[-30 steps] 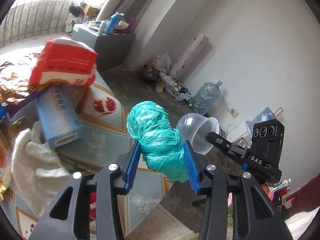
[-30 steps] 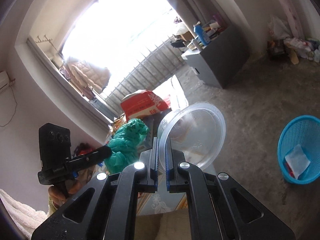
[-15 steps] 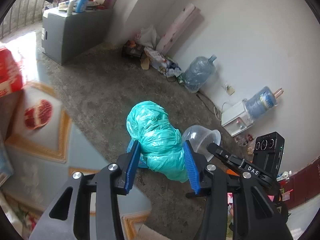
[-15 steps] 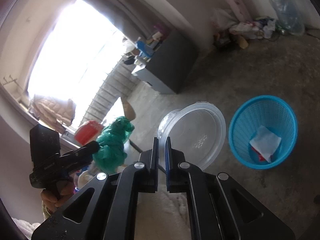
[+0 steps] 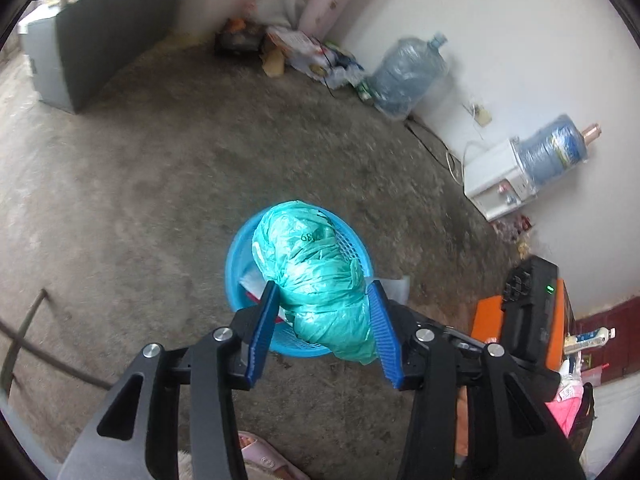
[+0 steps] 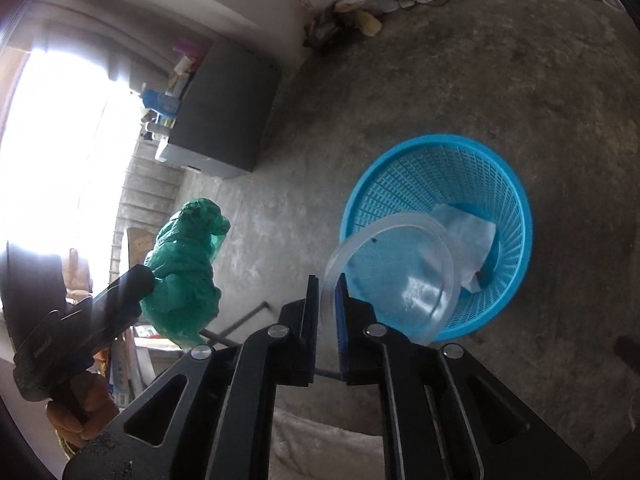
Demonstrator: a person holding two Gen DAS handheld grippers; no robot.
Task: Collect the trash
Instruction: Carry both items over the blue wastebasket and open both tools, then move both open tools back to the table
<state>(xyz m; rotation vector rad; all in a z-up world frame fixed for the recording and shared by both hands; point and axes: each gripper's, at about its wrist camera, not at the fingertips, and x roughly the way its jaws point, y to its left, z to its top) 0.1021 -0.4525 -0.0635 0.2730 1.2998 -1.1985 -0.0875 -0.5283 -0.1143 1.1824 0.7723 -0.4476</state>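
My left gripper (image 5: 322, 300) is shut on a crumpled teal plastic bag (image 5: 316, 276) and holds it above the blue mesh basket (image 5: 236, 252) on the floor. The bag also shows in the right wrist view (image 6: 184, 276), with the left gripper (image 6: 120, 300) at its lower left. My right gripper (image 6: 328, 296) is shut on the rim of a clear plastic container (image 6: 396, 276), held over the near edge of the basket (image 6: 440, 172). White paper trash (image 6: 464, 232) lies inside the basket.
A grey cabinet (image 5: 92, 44) stands at the far left on the concrete floor. Clutter (image 5: 304, 52) and a water jug (image 5: 408, 76) lie along the white wall, with a water dispenser (image 5: 504, 184) to the right. A pink slipper (image 5: 260, 452) is near my feet.
Both grippers swung away from the table and down toward the floor. The bag and the clear container now hang over the blue basket, which has come much closer.
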